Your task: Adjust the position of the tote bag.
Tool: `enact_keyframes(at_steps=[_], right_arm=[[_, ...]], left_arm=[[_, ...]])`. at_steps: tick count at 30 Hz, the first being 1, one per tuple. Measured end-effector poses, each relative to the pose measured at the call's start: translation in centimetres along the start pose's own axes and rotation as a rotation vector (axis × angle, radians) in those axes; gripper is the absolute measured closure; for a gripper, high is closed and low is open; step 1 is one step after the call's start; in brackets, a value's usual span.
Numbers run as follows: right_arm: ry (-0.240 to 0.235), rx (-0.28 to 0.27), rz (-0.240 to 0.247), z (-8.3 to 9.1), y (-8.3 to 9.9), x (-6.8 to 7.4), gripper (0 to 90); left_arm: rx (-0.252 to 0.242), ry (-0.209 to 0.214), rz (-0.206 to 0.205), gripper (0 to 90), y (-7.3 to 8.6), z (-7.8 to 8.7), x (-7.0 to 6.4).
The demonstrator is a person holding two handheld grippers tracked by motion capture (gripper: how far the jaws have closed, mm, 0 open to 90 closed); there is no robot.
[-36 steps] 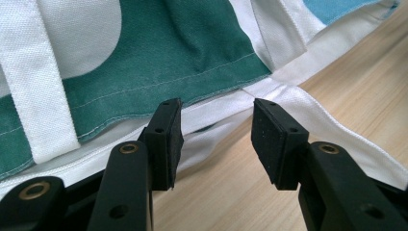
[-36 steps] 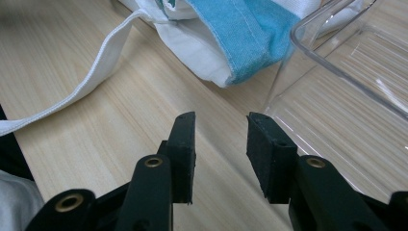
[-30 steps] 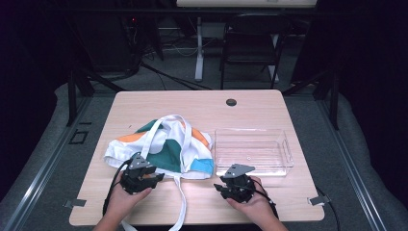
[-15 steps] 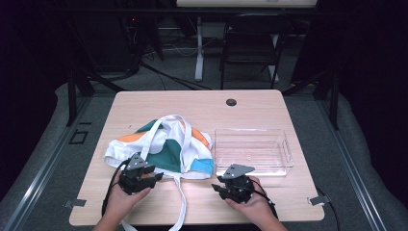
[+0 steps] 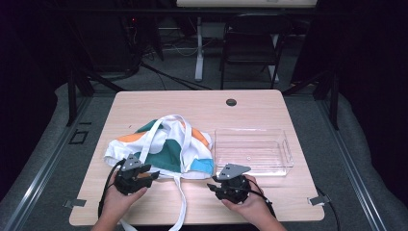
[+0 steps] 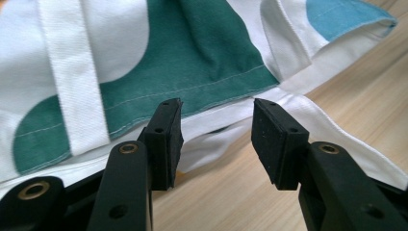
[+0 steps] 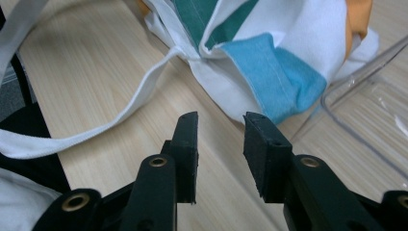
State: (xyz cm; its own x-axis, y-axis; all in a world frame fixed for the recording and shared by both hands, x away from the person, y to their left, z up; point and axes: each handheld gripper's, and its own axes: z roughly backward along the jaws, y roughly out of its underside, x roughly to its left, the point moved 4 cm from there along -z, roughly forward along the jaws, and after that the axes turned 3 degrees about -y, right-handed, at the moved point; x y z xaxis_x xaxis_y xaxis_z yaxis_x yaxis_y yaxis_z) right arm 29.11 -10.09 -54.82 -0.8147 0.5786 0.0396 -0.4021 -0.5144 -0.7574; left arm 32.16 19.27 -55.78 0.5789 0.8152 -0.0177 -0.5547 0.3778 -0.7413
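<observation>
Now both claws, left claw (image 6: 216, 139) and right claw (image 7: 220, 154), gape beside the bag (image 5: 161, 149).

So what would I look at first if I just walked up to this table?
Probably the colourful cloth bag, white with green, orange and blue patches, lying crumpled on the table's left half, one long strap hanging over the near edge. Right of it sits a clear plastic tray. Below, the left gripper and right gripper are both open.

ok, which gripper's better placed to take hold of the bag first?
Left, probably. The left gripper is open with the tote bag's white hem between its jaws. The right gripper, also open, points at the bag's blue corner from short of it, over bare table.
</observation>
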Motion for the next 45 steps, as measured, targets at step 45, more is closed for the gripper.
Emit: enact_keyframes(at_steps=[45], right_arm=[[0.022,0.204,0.131,-10.5,-7.1,0.1,57.6]], left_arm=[[0.008,-0.005,0.018,51.6,0.6,0.1,1.2]])
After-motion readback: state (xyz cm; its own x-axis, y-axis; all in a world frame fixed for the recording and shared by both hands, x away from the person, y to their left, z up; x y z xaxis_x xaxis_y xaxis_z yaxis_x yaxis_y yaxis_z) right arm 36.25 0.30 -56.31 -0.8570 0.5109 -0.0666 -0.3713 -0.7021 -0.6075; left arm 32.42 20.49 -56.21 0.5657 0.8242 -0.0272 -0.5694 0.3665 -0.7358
